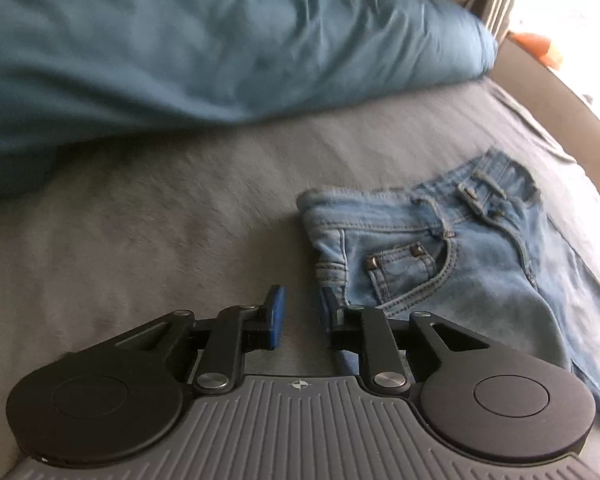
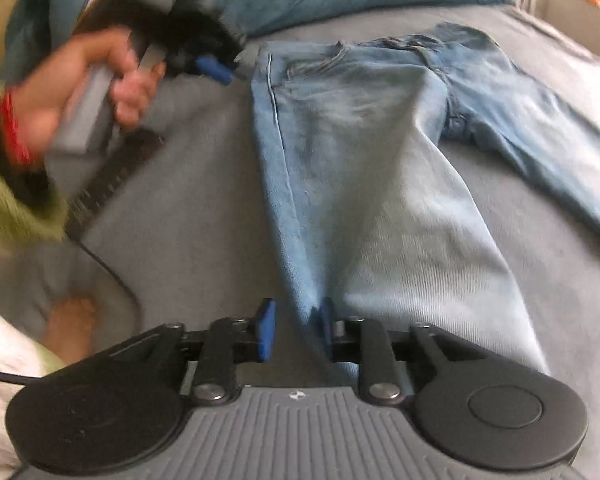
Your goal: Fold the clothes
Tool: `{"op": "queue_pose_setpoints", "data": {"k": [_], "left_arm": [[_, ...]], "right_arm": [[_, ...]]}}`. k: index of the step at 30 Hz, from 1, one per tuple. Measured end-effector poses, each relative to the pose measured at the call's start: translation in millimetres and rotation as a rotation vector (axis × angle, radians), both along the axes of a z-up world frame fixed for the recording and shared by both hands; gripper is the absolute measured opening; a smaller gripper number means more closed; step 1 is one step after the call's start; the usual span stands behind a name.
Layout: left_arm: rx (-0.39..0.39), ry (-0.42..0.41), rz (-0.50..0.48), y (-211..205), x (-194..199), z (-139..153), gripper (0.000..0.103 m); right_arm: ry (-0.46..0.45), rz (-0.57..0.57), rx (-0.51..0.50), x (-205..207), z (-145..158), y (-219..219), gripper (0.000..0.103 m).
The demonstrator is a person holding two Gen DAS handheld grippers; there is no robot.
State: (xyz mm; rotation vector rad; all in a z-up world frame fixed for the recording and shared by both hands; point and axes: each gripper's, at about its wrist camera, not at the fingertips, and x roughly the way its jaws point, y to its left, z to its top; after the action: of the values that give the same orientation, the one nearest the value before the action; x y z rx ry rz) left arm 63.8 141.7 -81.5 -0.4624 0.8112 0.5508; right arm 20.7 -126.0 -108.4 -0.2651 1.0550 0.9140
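One pair of faded light-blue denim jeans [image 2: 380, 160] lies spread flat on the grey bedsheet [image 1: 160, 220], and two black two-finger tongs with blue pads work over it, one in each of the person's hands. One large teal-blue pillow [image 1: 220, 40] sits at the far end of the bed.

The left tongs [image 1: 302, 316] hover at the near left corner of the jeans' waistband, by the front pocket with its two rivets. Their jaws stand narrowly apart with only sheet showing between them; the right pad sits just at the denim's edge, holding nothing.

The right tongs [image 2: 296, 328] are down at the near leg. Their jaws are also narrowly parted, and the leg's left edge runs into the gap beside the right pad; whether the pads press it I cannot tell.

From the right tongs' camera, the person's hand [image 2: 72, 92], in a green sleeve [image 2: 8, 200] with a red wristband [image 2: 14, 128], grips the left tongs at the far left, beside the waistband. A black cable [image 2: 112, 276] trails over the sheet on the near left. The other leg splays away to the right.
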Motion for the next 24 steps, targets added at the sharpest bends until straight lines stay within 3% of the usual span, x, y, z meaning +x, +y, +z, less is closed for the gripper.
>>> {"op": "queue_pose_setpoints", "data": {"k": [3, 5, 8, 11, 14, 17, 19, 24], "left_arm": [[0.091, -0.058, -0.047, -21.8, -13.9, 16.5, 0.026], [0.117, -0.083, -0.142, -45.8, -17.8, 23.4, 0.028], [0.105, -0.096, -0.339, -87.4, -17.4, 27.5, 0.033], [0.048, -0.102, -0.604, -139.4, -21.9, 23.8, 0.033], [0.056, -0.123, -0.88, -188.4, -36.3, 19.5, 0.033], [0.076, -0.128, -1.134, -225.1, -56.2, 13.5, 0.038], [0.082, -0.112, -1.249, -240.2, -67.2, 7.7, 0.039], [0.138, -0.073, -1.385, -262.1, -84.1, -4.6, 0.053]], "right_arm": [[0.079, -0.057, 0.131, 2.0, 11.7, -26.0, 0.03], [0.112, -0.119, 0.205, 3.0, 17.9, -46.3, 0.031], [0.117, -0.237, 0.266, 6.7, 29.9, -77.1, 0.034], [0.153, -0.391, 0.333, 14.6, 37.1, -116.5, 0.036], [0.184, -0.545, 0.388, 8.4, 40.4, -162.6, 0.041], [0.2, -0.676, 0.389, -4.0, 40.6, -201.2, 0.041], [0.216, -0.753, 0.38, -12.6, 36.9, -224.6, 0.041], [0.215, -0.889, 0.347, -39.9, 30.1, -267.3, 0.042]]}}
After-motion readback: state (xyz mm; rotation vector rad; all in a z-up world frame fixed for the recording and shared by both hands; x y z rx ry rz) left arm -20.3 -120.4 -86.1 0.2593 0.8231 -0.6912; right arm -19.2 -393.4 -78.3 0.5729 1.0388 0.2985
